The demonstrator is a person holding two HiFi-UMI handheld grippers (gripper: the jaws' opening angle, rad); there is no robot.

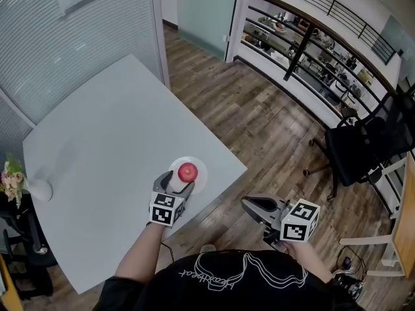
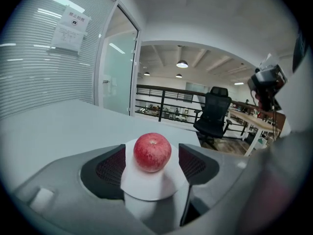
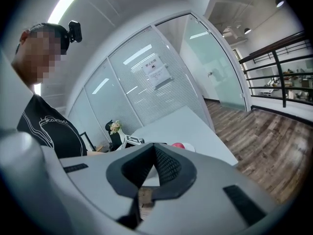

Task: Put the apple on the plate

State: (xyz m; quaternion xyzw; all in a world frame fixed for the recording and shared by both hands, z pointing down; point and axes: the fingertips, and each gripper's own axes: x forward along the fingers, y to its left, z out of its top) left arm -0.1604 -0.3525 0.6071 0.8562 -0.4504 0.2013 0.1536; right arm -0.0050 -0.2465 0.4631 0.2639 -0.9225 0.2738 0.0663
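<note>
A red apple [image 1: 187, 171] sits on a small white plate [image 1: 201, 173] near the front corner of the pale grey table [image 1: 104, 148]. My left gripper [image 1: 174, 184] is open; its jaws flank the apple [image 2: 152, 152] with a gap on each side, and the plate [image 2: 146, 185] shows between them. My right gripper [image 1: 250, 205] hangs off the table over the wooden floor, shut with nothing in it. In the right gripper view the apple [image 3: 178, 145] and plate [image 3: 189, 148] peek out behind the closed jaws of that gripper [image 3: 155, 153].
A white vase with flowers [image 1: 19, 183] stands at the table's left edge. A black office chair [image 1: 363, 144] is on the wooden floor to the right, with a railing [image 1: 305, 37] beyond it. Glass partitions run along the back.
</note>
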